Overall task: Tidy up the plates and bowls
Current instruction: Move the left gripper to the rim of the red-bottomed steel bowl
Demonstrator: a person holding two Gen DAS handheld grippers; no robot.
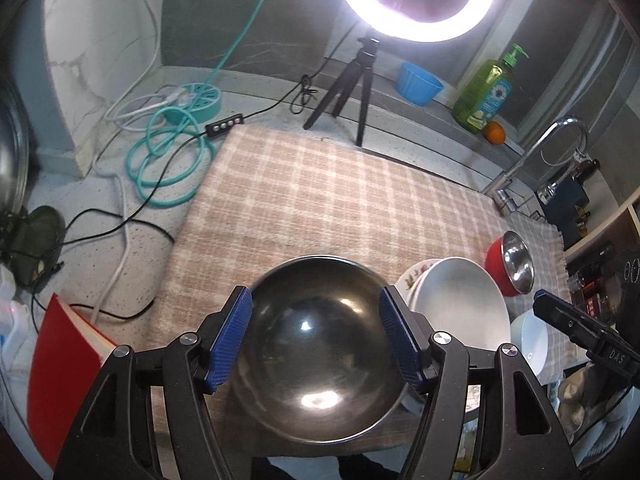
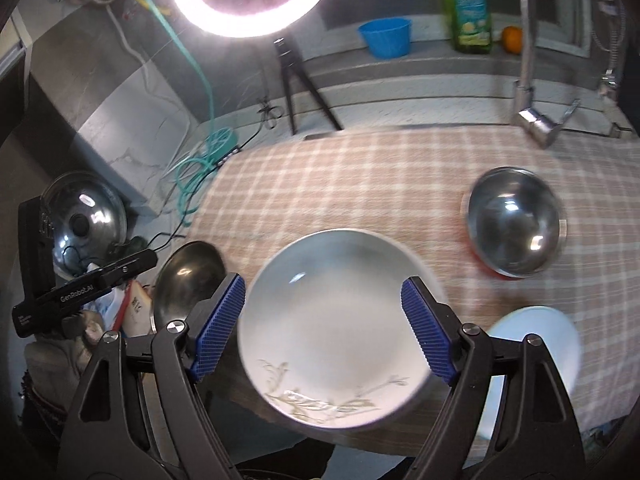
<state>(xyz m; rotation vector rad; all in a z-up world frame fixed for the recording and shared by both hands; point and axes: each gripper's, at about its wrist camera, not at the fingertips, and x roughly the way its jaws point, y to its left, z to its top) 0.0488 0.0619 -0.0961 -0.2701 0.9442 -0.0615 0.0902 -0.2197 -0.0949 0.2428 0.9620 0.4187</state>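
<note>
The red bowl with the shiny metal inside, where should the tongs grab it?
Best on the rim. The red bowl sits upright on the checked cloth with its mouth open, so one finger can go inside and one outside. Come from above, probably on the near side. Its round, smooth wall would likely slip.

My left tool (image 1: 316, 340) open, pads either side of steel bowl (image 1: 320, 348) at tabletop's (image 1: 320, 200) near edge; white plates (image 1: 460, 304) stacked just right of it.
</note>
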